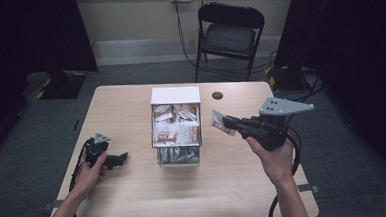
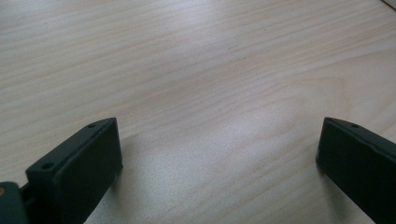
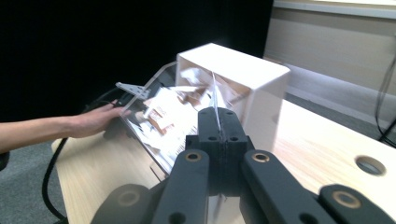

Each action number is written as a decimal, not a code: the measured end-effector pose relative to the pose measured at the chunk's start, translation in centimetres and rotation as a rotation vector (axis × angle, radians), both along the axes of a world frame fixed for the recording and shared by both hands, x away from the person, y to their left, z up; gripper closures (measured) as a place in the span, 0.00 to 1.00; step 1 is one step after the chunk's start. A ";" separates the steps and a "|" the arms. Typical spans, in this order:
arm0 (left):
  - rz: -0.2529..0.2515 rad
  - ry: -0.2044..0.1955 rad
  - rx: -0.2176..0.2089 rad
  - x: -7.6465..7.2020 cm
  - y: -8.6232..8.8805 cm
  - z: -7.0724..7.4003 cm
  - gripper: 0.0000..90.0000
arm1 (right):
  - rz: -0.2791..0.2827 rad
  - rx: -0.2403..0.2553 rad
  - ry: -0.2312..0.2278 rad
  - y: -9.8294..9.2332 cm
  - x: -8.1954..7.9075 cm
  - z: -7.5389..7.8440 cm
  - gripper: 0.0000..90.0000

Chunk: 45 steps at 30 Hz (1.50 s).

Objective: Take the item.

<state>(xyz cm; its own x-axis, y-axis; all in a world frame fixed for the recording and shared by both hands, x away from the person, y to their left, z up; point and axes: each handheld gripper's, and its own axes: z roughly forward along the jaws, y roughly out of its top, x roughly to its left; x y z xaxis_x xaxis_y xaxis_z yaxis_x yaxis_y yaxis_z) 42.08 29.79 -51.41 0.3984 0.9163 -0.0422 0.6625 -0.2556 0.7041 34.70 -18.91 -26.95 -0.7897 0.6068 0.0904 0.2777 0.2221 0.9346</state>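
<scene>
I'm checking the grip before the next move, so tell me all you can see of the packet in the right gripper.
The packet is a small flat sachet, white with a brown printed patch, seemingly thin foil or plastic. The right gripper is shut on one end, so it sticks out toward the box, held in the air to the box's right, touching nothing else. In the right gripper view it stands edge-on, a thin sliver rising from the closed jaws.

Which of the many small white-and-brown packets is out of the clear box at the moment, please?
The small white-and-brown packet pinched in the right gripper, held in the air right of the clear box; all the others lie inside it.
</scene>
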 end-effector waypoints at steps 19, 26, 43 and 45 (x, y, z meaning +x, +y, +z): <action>0.000 0.000 0.001 0.0 0.0 0.0 0.00 | -0.126 -0.051 0.110 -3.4 1.4 -5.9 1.00; -0.003 0.002 0.004 0.0 0.0 0.0 0.00 | -0.153 -0.058 0.149 -3.7 2.2 -8.0 1.00; 0.000 0.000 0.001 0.0 0.0 0.0 0.00 | -0.180 -0.109 0.250 -3.4 4.3 -13.2 1.00; 0.001 0.000 0.000 0.0 0.0 0.0 0.00 | -0.184 -0.110 0.262 -3.3 4.7 -13.9 1.00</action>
<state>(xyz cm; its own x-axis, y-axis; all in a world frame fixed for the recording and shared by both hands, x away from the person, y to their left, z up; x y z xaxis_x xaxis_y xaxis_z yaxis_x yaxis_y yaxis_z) 42.06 29.79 -51.40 0.3979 0.9165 -0.0424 0.6626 -0.2551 0.7042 39.36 -22.21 -40.86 -0.6246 0.7544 0.2021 0.5501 0.2413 0.7995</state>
